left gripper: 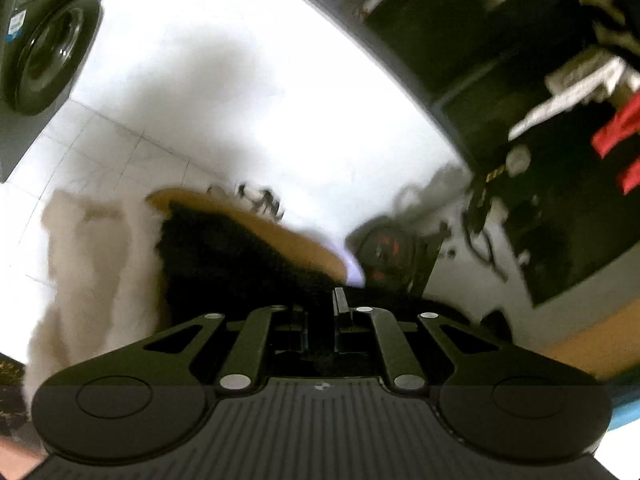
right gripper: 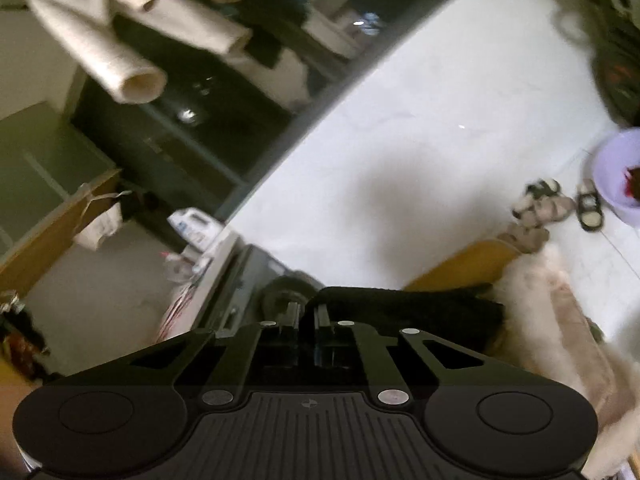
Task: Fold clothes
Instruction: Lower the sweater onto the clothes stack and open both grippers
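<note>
A white tiled floor (left gripper: 248,92) spreads ahead of both claws. A pale fluffy cloth (left gripper: 92,272) hangs to the left of the left gripper (left gripper: 324,312) and to the right of the right gripper (right gripper: 306,312). Between them stretches 1 black garment (left gripper: 224,252), over a tan surface (left gripper: 296,240). Both claws are pinched narrow on that black garment's edge.
</note>
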Motion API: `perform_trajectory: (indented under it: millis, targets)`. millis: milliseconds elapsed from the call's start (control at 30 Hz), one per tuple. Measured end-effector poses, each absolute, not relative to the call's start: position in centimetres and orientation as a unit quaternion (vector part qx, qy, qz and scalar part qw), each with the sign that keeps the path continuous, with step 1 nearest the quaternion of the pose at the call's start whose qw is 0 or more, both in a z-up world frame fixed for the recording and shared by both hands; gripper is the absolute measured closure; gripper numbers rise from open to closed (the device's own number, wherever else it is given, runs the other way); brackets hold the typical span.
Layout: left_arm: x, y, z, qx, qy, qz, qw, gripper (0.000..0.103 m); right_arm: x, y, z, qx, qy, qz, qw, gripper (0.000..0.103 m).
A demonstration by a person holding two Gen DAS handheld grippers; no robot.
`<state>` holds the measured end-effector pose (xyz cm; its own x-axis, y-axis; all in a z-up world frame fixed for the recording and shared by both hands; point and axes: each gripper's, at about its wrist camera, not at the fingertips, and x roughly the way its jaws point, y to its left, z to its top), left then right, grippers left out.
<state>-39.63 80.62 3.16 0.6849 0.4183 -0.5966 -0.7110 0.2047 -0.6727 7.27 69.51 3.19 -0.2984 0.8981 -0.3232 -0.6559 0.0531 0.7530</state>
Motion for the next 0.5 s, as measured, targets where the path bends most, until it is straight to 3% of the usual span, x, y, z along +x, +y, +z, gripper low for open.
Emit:
perform_trajectory:
  millis: [200,267,300,333,400,467,500]
  targets:
    - [-40.1,78.4,-3.5,-0.56,0.2,0.37,0.714,0.088,7.8,67.3,-1.6,0.085,0.519,0.613,0.589,0.1]
    - [-40.2,78.0,-3.1,-0.542,0.211,0.389,0.715,0.07,7.3,66.4,-3.0,0.062,0.534,0.597,0.596,0.099]
    - [-40.3,77.9,-2.6,-0.527,0.217,0.401,0.717,0.054,7.1,66.1,-3.1,0.053,0.532,0.594,0.601,0.099]
    - [-40.2,77.8,-1.8,-0.505,0.225,0.416,0.721,0.045,6.9,65.9,-2.8,0.046,0.525,0.591,0.61,0.095]
    - [-39.5,77.3,0.4,-0.438,0.236,0.444,0.745,0.043,6.0,65.7,-1.6,0.03,0.5,0.587,0.636,0.078]
    - [-38.5,76.8,2.4,-0.368,0.238,0.456,0.775,0.034,4.6,65.8,0.2,0.014,0.458,0.588,0.667,0.046]
    - [-37.6,76.5,3.0,-0.333,0.24,0.46,0.787,0.025,3.8,66.0,0.8,0.004,0.435,0.596,0.675,0.04]
